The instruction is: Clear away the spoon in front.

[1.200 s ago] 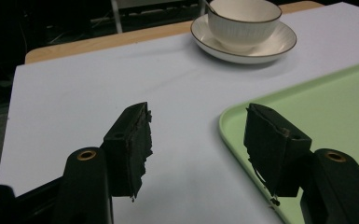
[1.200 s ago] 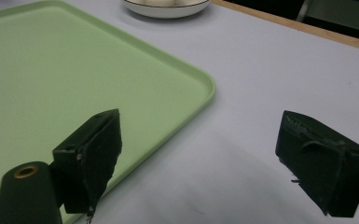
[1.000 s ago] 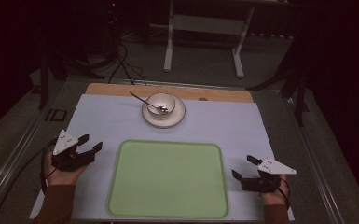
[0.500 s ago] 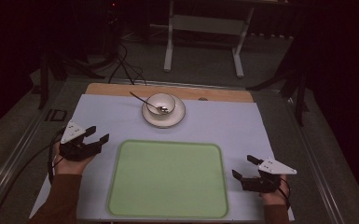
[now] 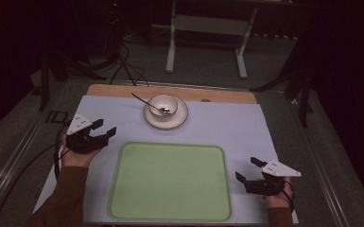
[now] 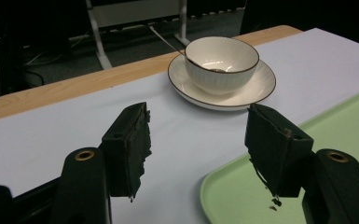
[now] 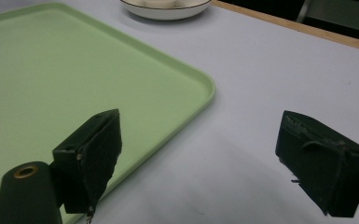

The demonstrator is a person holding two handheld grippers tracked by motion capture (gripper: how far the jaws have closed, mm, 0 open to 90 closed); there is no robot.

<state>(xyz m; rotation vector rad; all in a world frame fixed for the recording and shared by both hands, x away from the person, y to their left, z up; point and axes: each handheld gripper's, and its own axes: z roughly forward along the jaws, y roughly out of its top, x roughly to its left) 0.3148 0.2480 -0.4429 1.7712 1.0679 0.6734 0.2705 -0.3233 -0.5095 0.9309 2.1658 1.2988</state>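
Both claws stand with jaws spread wide and nothing between them. From the high view, the left claw (image 5: 100,130) sits at the left of the pale worktop (image 5: 227,127), beyond the near-left corner of the green tray (image 5: 170,182), while the right claw (image 5: 248,170) rests just beside the tray's right edge. A white bowl (image 5: 163,105) stands on a saucer (image 5: 181,117) at the far side of the worktop, a spoon (image 5: 146,102) leaning in it.

Left gripper view: wide jaws frame the bowl (image 6: 221,58) on its saucer (image 6: 256,88) ahead, the tray's corner (image 6: 228,186) at lower right.

Right gripper view: wide jaws hover over bare worktop (image 7: 270,88), the tray (image 7: 74,79) to the left and the saucer's rim (image 7: 165,10) at the top.
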